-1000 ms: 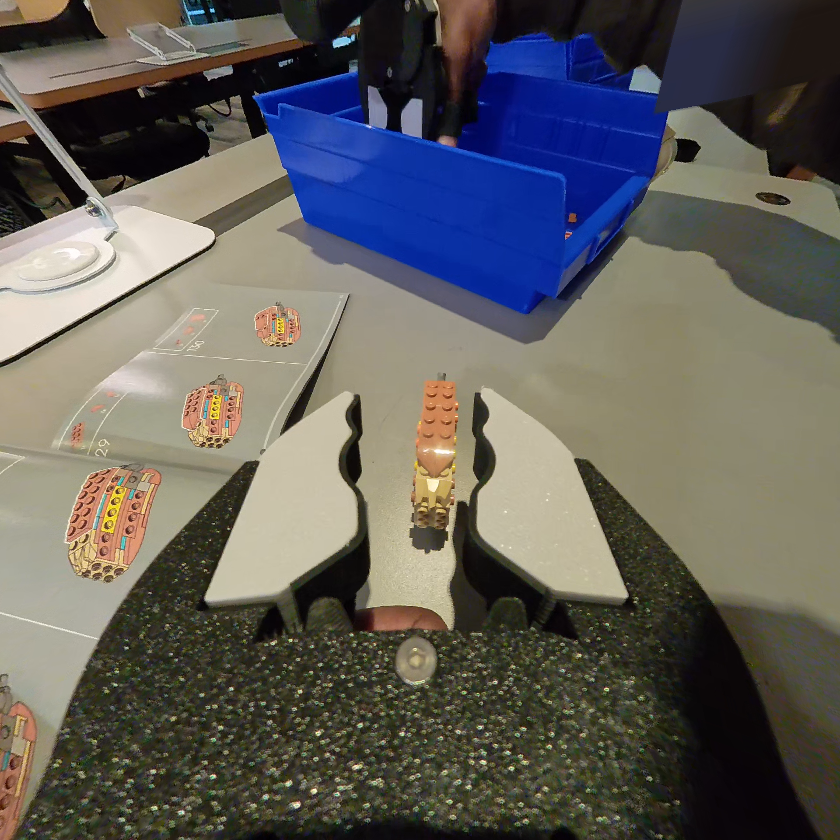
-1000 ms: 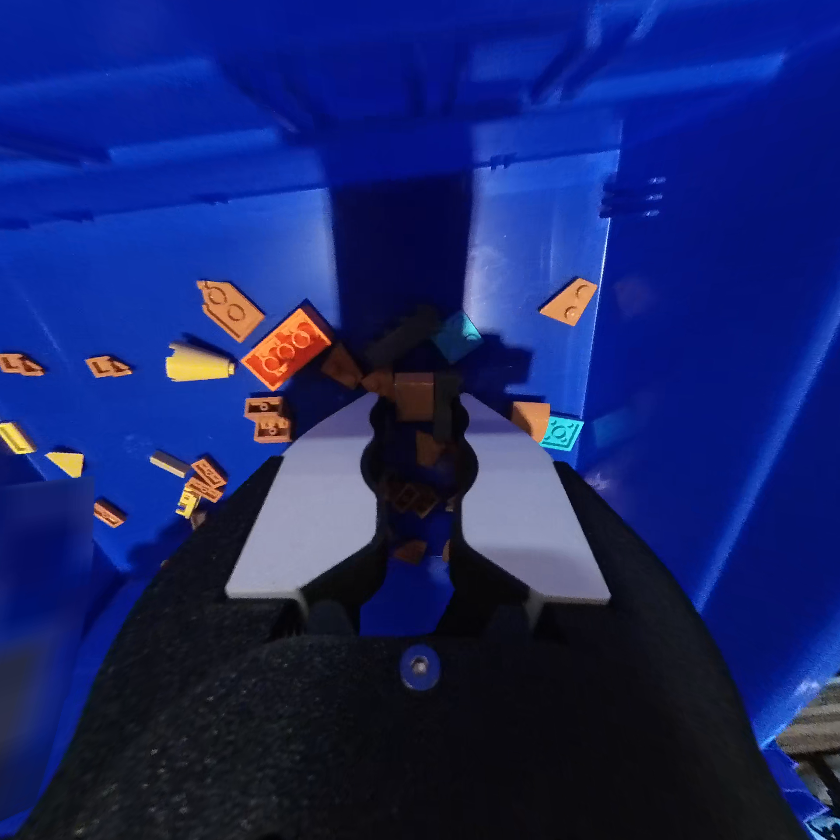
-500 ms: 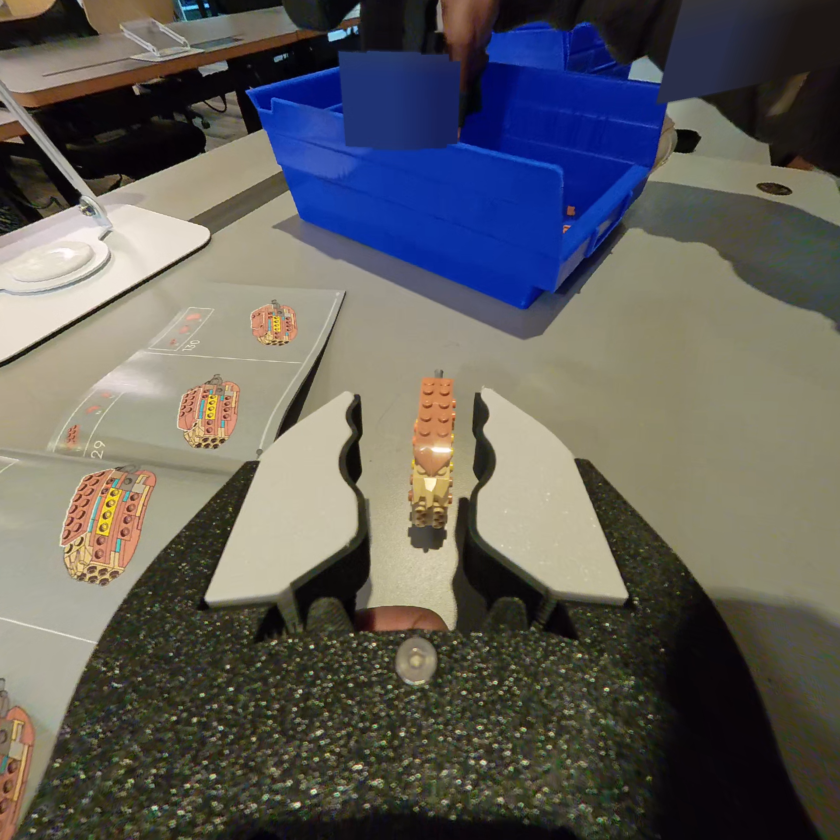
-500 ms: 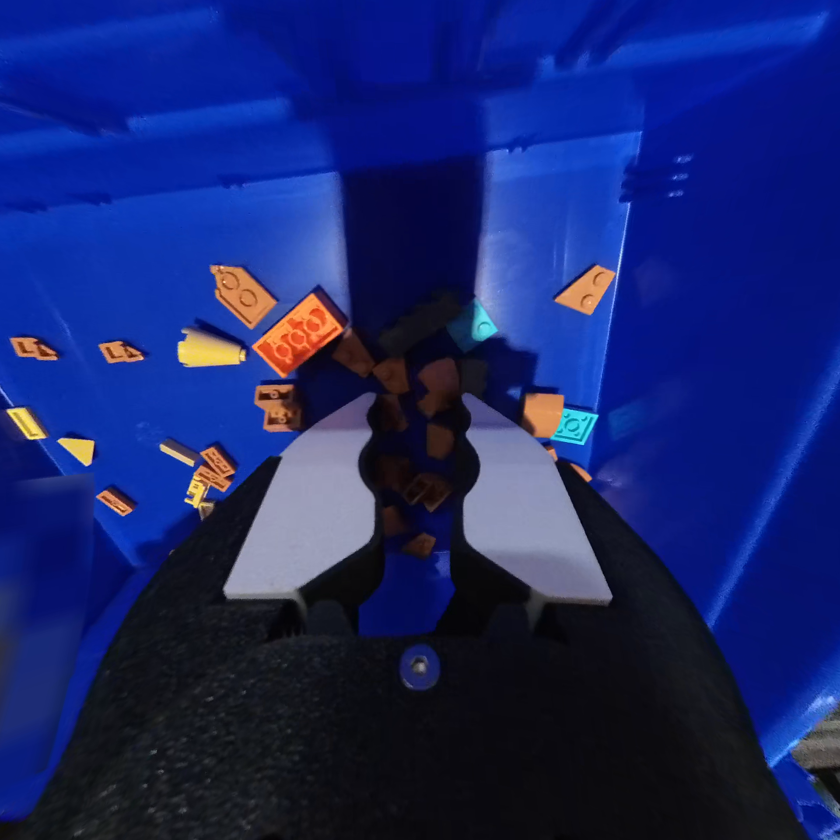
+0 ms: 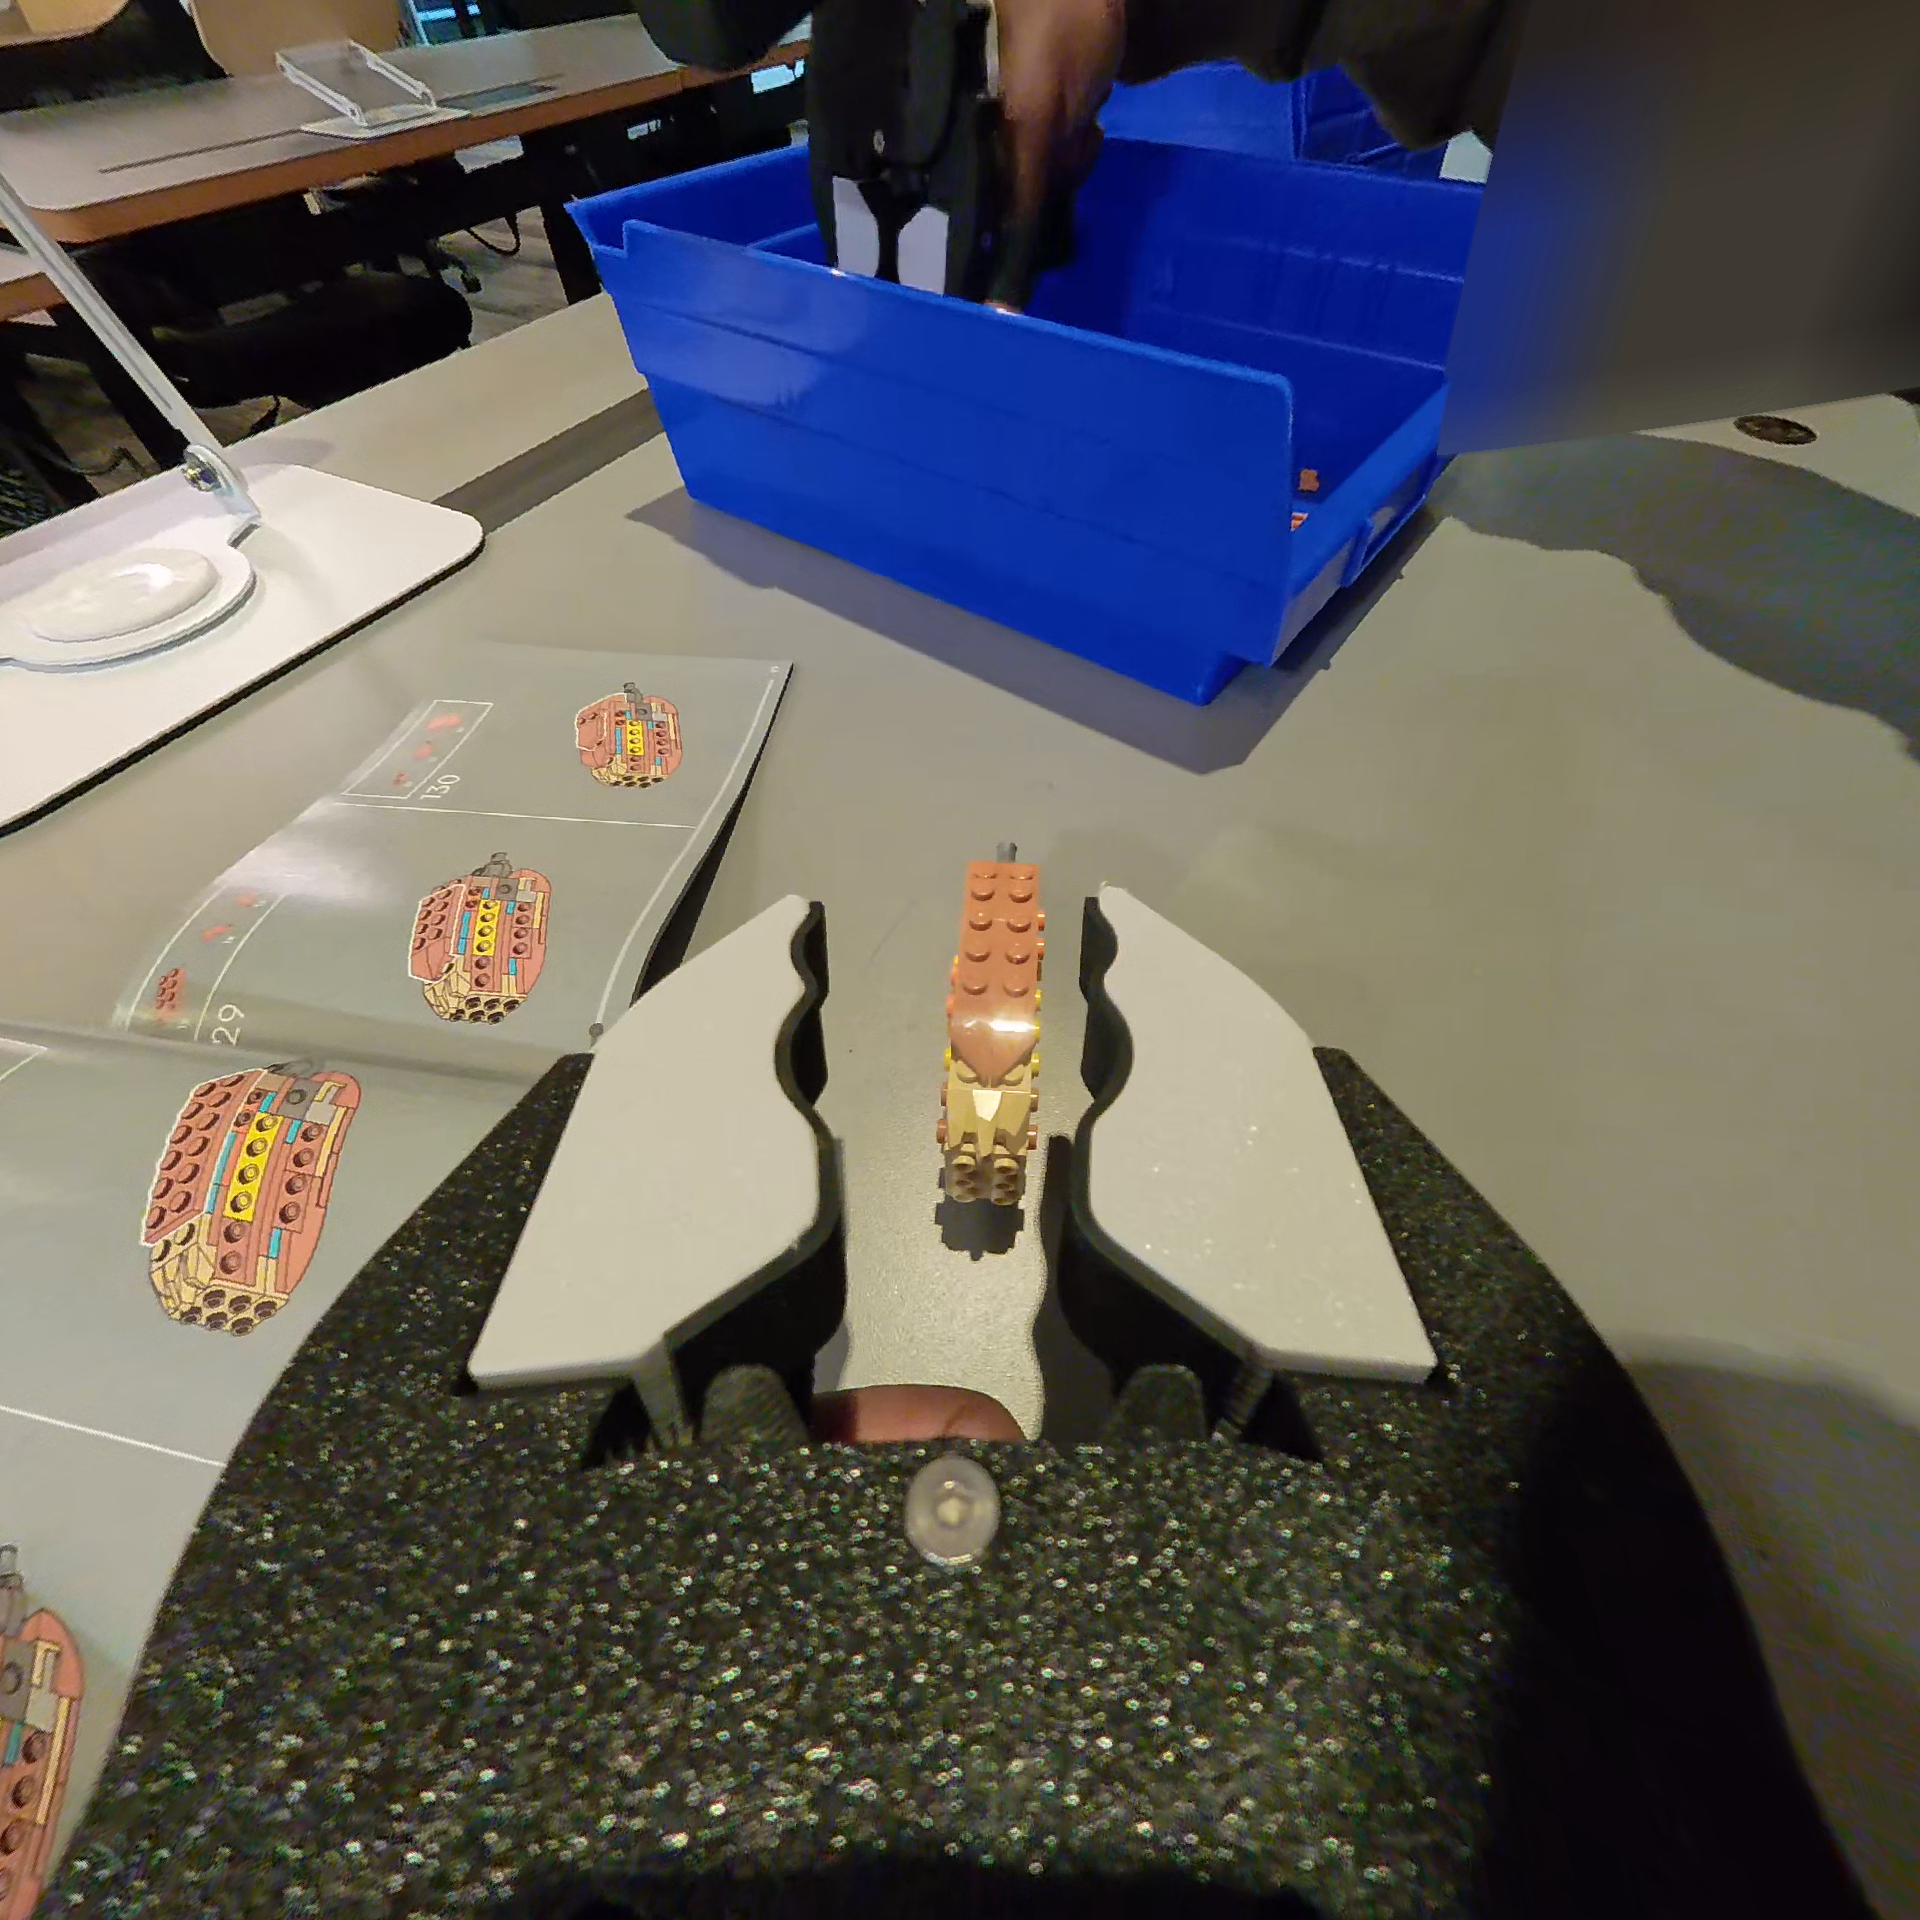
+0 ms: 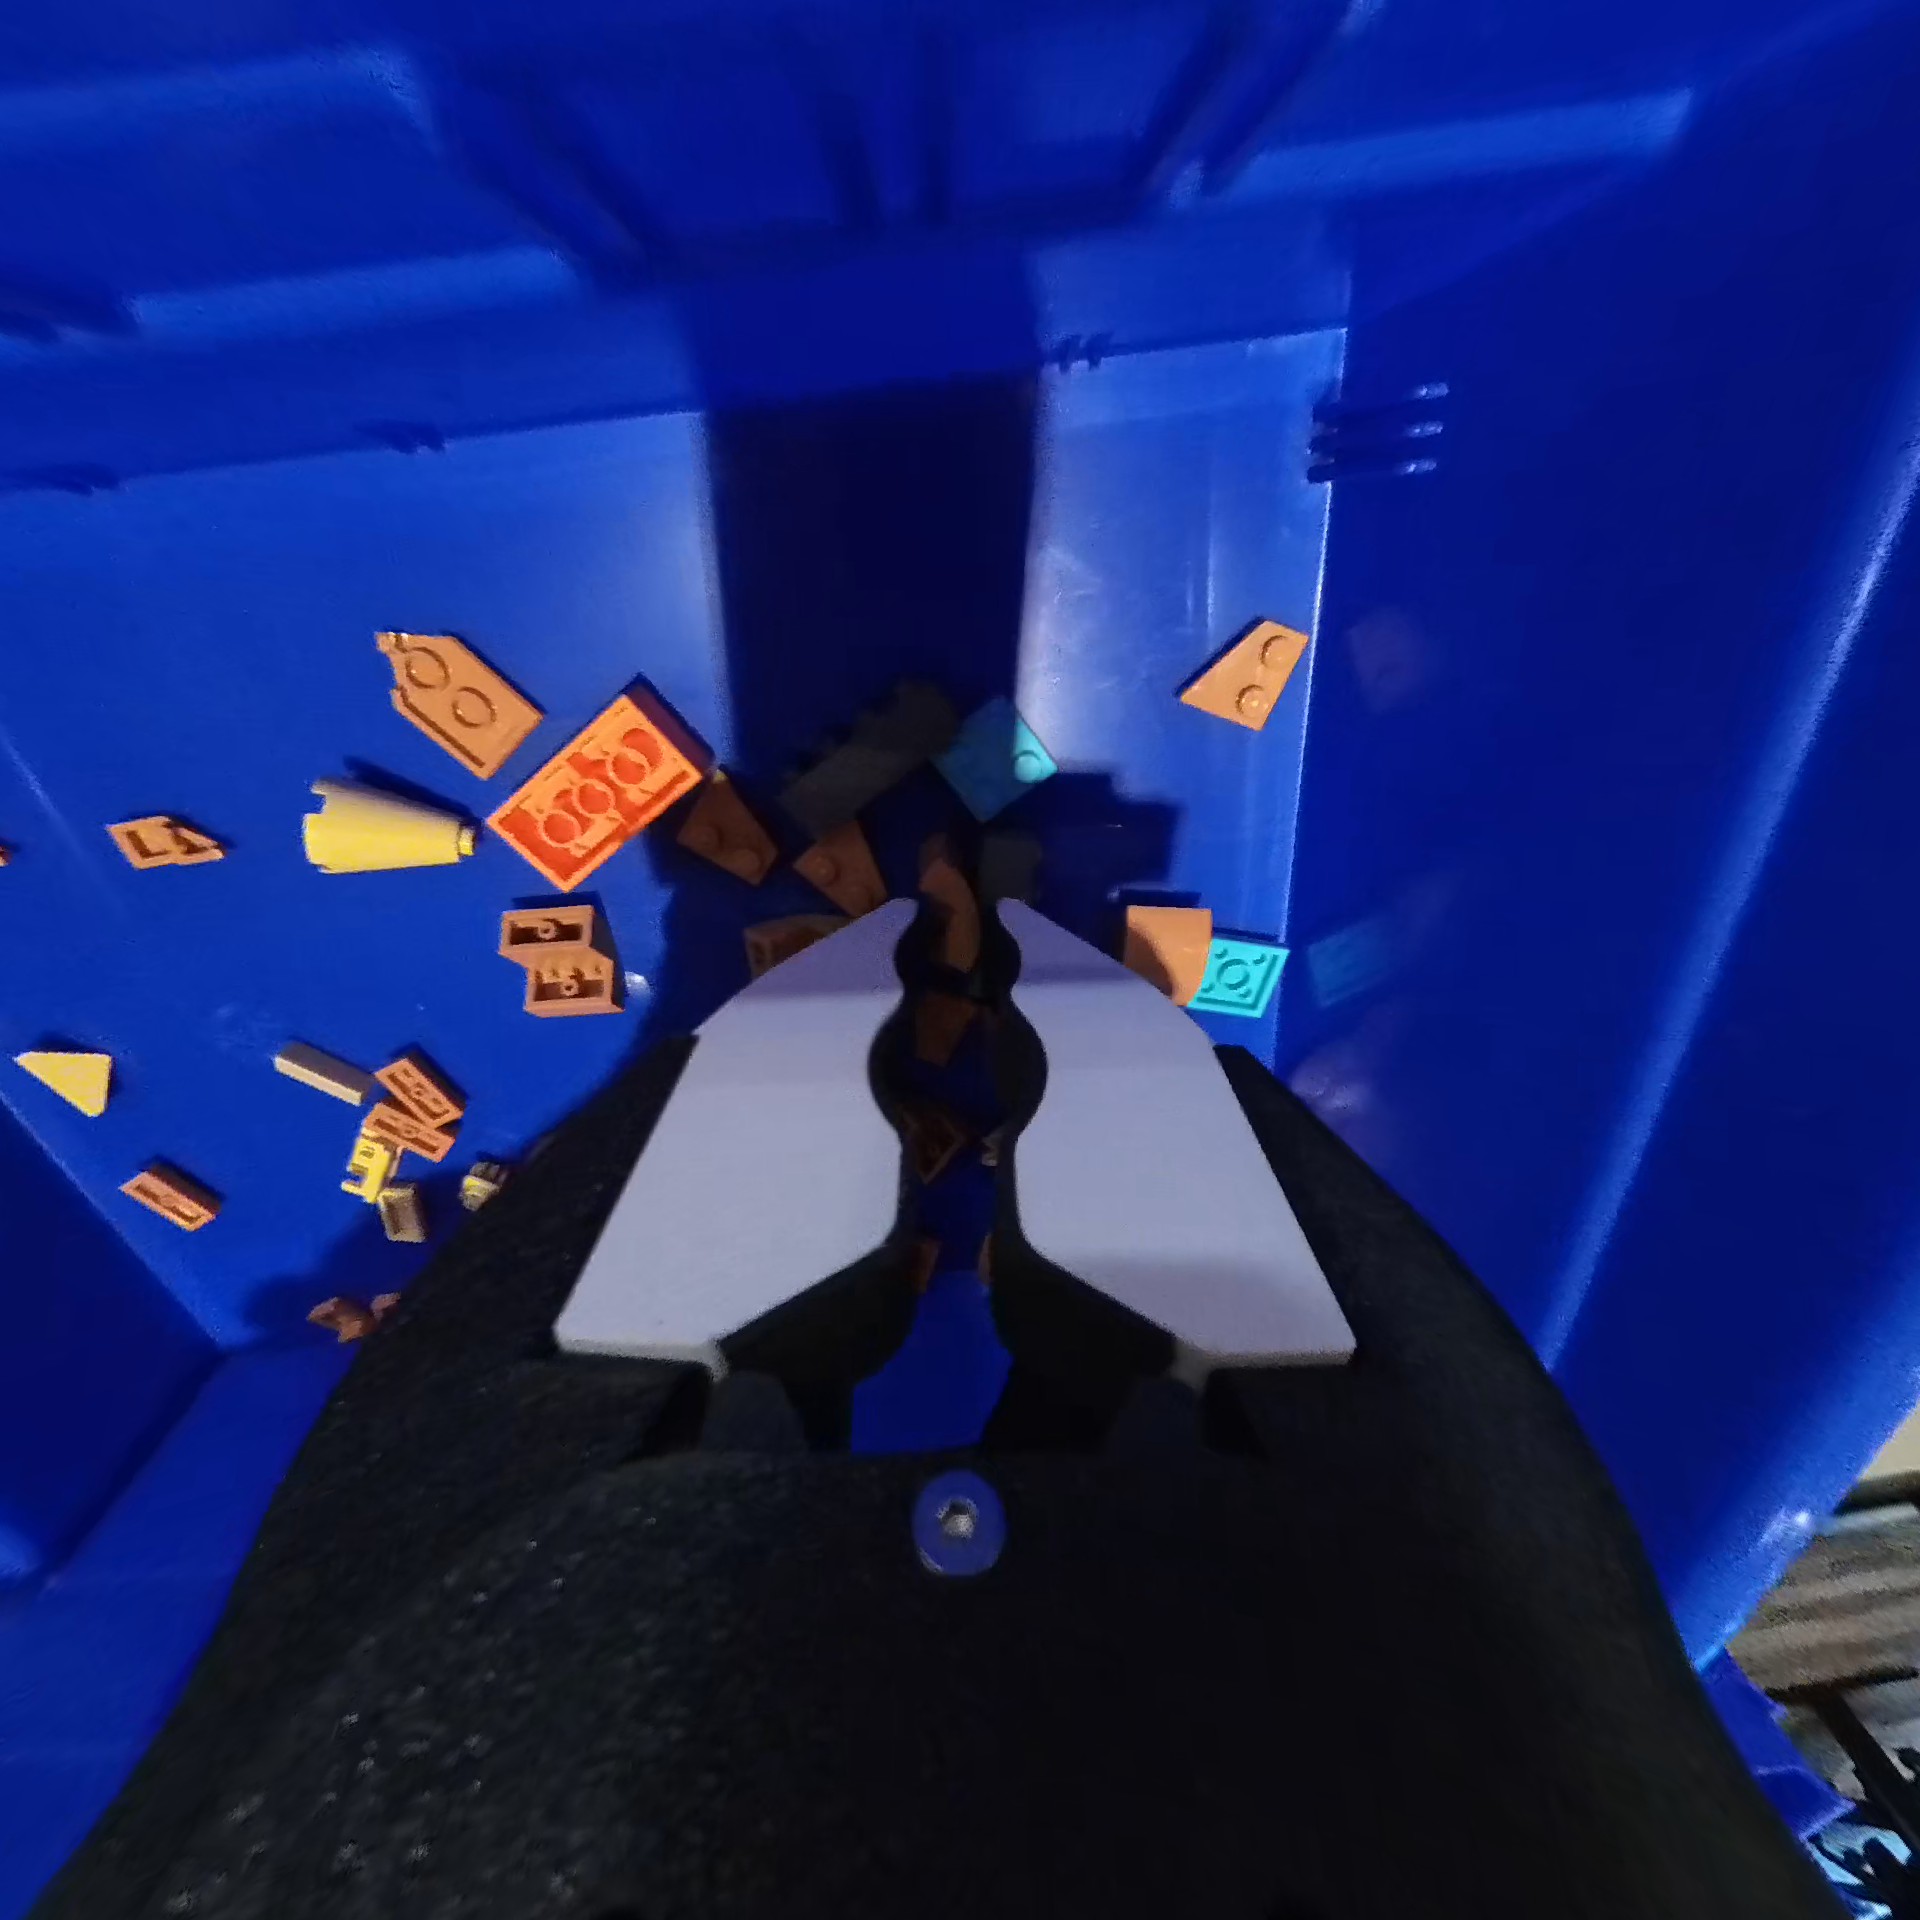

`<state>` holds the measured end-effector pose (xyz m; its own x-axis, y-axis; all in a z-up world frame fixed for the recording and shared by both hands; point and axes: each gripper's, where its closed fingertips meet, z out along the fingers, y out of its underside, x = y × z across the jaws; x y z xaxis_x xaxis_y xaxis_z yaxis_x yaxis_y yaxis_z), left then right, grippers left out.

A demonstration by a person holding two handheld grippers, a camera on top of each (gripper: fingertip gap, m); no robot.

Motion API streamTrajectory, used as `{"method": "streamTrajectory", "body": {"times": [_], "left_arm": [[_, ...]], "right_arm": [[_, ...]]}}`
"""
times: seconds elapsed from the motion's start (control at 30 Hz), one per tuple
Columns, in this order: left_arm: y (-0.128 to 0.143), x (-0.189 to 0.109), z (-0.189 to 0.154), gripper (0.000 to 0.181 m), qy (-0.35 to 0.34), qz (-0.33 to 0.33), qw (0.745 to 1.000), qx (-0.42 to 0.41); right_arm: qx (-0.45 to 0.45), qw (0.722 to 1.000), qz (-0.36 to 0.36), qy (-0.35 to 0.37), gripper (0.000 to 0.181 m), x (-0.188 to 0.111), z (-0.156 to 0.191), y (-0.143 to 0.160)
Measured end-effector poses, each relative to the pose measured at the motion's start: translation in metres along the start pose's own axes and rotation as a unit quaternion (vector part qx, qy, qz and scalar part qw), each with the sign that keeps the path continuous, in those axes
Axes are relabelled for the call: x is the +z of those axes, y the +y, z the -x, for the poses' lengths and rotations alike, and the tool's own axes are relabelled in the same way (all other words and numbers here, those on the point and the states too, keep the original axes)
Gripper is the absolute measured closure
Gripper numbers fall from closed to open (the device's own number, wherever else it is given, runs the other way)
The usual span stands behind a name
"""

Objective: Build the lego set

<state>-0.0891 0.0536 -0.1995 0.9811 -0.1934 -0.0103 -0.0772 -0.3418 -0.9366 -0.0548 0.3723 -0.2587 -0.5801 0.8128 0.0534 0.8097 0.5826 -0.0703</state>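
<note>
Brown studded lego model [image 5: 992, 1023] lay on our grey table [image 5: 1455, 883], between our left gripper's [image 5: 954, 909] parted jaws. Inside the blue plastic bin [image 6: 1558, 727], our right gripper [image 6: 956, 912] pinched a small brown wedge [image 6: 954, 914].

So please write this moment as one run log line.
left tongs: open around lego model on table | right tongs: in blue bin, shut on brown piece

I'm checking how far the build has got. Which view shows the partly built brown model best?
The left wrist view: the brown model stands on the grey table between the left gripper's open jaws, well lit, studs visible. The right wrist view shows none of it, only loose pieces inside the blue bin.
</note>
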Motion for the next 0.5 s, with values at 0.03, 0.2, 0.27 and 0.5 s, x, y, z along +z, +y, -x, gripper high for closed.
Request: {"method": "streamTrajectory", "body": {"times": [0.03, 0.2, 0.27, 0.5], "left_arm": [[0.000, 0.000, 0.000, 0.134, 0.000, 0.000, 1.000, 0.000], [-0.001, -0.001, 0.000, 0.134, -0.002, -0.001, 1.000, 0.001], [0.002, 0.000, 0.001, 0.134, -0.003, 0.007, 1.000, 0.000], [0.018, 0.005, -0.003, 0.134, 0.006, 0.058, 0.998, 0.000]], "right_arm": [[-0.001, 1.000, -0.001, 0.004, 0.172, 0.000, 0.000, 0.000], [-0.001, 0.999, -0.010, 0.043, 0.172, -0.011, 0.004, 0.000], [-0.006, 0.997, -0.031, 0.065, 0.173, -0.026, 0.015, -0.005], [-0.013, 0.974, -0.185, 0.132, 0.173, -0.098, 0.120, -0.054]]}}
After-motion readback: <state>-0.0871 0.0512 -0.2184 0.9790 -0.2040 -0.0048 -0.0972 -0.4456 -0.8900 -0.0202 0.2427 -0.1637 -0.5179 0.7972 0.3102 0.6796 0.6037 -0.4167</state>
